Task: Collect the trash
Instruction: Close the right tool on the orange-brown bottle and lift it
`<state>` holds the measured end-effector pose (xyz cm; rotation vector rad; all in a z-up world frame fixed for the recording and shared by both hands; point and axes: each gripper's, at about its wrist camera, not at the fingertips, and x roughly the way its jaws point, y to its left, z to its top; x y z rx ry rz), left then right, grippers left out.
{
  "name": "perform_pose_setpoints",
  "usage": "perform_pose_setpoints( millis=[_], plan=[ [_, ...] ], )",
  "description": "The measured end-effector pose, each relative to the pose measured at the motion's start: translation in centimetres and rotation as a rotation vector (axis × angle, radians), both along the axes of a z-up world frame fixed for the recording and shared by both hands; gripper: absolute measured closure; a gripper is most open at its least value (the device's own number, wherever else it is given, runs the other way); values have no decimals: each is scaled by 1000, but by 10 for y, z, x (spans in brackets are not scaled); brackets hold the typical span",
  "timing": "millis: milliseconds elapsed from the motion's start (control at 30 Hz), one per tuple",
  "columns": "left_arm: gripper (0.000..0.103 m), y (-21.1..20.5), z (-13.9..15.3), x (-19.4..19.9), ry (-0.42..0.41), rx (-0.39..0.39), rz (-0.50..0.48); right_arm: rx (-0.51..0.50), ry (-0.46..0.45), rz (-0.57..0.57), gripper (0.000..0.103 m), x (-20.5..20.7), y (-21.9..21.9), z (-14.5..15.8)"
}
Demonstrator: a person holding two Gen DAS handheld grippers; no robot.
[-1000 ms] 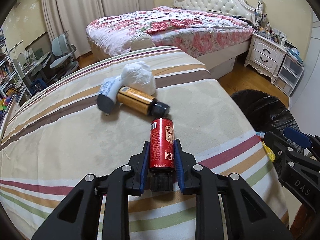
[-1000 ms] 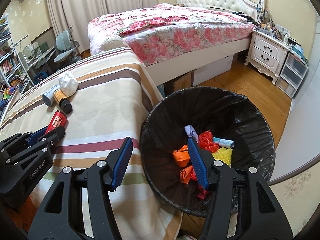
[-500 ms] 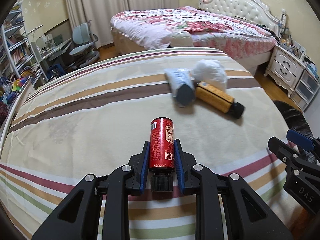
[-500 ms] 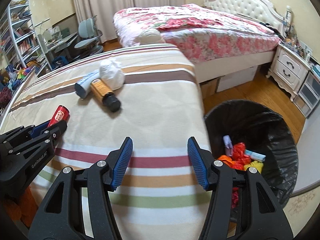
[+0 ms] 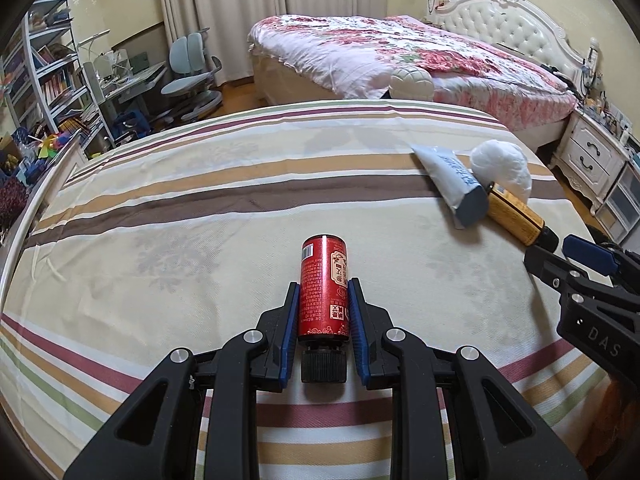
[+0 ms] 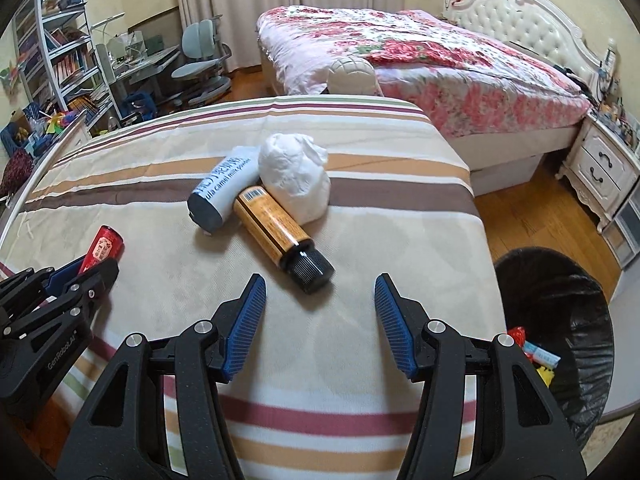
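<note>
Left gripper [image 5: 323,312] fingers clamped tight, right gripper [image 6: 320,322] fingers parted, both angled downward

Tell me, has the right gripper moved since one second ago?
Yes. The right gripper left the black bin and now hangs over the striped bed.

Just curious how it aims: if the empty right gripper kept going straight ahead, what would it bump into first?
Probably the black cap of the orange bottle, which lies just beyond the open right gripper on the striped bed. Depth is hard to judge; it might touch the bedcover first.
</note>
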<state>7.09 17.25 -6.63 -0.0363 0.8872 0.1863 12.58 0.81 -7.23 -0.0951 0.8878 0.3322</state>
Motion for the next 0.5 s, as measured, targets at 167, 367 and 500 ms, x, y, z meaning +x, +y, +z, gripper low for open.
perform_pose_setpoints(
  millis=[167, 367, 500],
  plan=[
    [78, 8, 0, 2, -2, -11, 6, -3, 3, 9, 51, 7, 12, 0],
    [78, 11, -1, 3, -5, -18, 4, -13, 1, 18, 67, 10, 20, 1],
    [78, 12, -1, 1, -8, -24, 3, -25, -4, 30, 73, 4, 24, 1]
  ],
)
